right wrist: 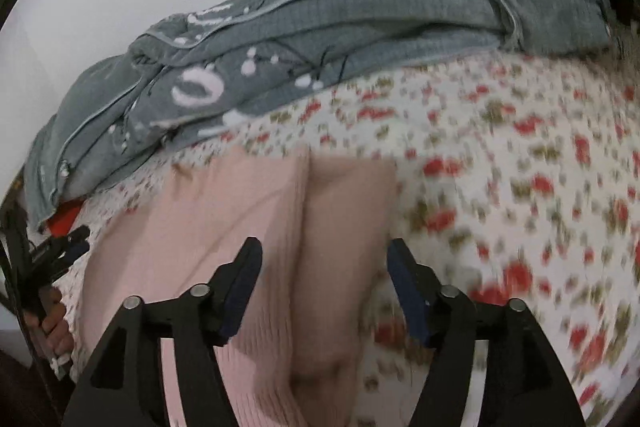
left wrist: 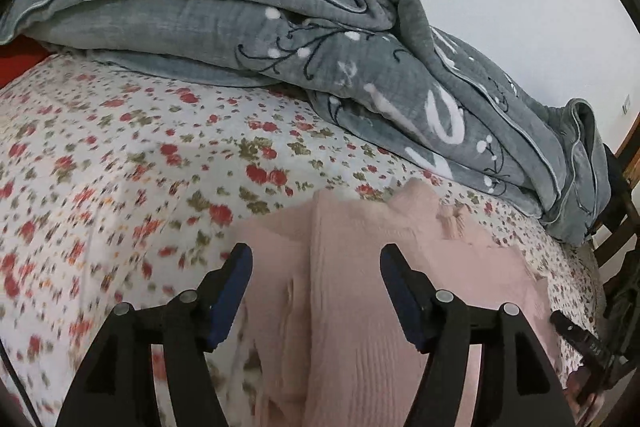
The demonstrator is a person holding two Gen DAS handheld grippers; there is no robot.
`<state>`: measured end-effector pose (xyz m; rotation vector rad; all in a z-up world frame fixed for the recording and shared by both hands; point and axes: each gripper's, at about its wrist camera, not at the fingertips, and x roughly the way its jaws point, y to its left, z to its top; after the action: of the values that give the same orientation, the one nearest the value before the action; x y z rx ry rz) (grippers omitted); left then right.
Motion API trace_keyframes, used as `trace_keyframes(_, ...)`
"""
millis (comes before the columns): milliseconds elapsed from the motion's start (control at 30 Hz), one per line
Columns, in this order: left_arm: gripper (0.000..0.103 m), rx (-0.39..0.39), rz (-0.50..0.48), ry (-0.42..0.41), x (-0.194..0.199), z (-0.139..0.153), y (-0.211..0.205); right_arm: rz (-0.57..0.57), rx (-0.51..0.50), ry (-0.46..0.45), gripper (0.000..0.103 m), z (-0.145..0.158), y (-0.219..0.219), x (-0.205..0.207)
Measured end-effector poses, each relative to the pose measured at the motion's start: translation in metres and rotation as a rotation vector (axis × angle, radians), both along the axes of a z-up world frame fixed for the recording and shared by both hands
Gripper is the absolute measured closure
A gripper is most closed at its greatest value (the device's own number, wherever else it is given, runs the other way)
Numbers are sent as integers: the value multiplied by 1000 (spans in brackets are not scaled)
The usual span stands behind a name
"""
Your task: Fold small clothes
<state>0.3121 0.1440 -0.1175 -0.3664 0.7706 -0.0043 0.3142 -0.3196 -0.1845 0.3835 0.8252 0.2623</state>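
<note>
A small pink ribbed knit garment (left wrist: 360, 287) lies on the floral bedsheet (left wrist: 120, 155), with one side folded over the middle. My left gripper (left wrist: 316, 255) is open and empty just above it, its jaws straddling the folded edge. In the right wrist view the same pink garment (right wrist: 240, 227) lies below my right gripper (right wrist: 324, 249), which is open and empty over its folded sleeve side. The left gripper (right wrist: 76, 239) shows at the far left of the right wrist view, held by a hand. The right gripper (left wrist: 576, 335) shows at the right edge of the left wrist view.
A bulky grey quilt (left wrist: 280, 39) with white and black print is piled along the far side of the bed, also in the right wrist view (right wrist: 320, 39). A white wall is behind it. A red item (left wrist: 16, 63) peeks out at the left. Wooden furniture (left wrist: 624, 211) stands at the right.
</note>
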Motion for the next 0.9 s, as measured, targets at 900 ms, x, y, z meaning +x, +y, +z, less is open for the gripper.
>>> trace_keyframes(900, 57, -52, -19, 72, -10, -48, -4, 54, -126, 6, 53, -8, 26, 10)
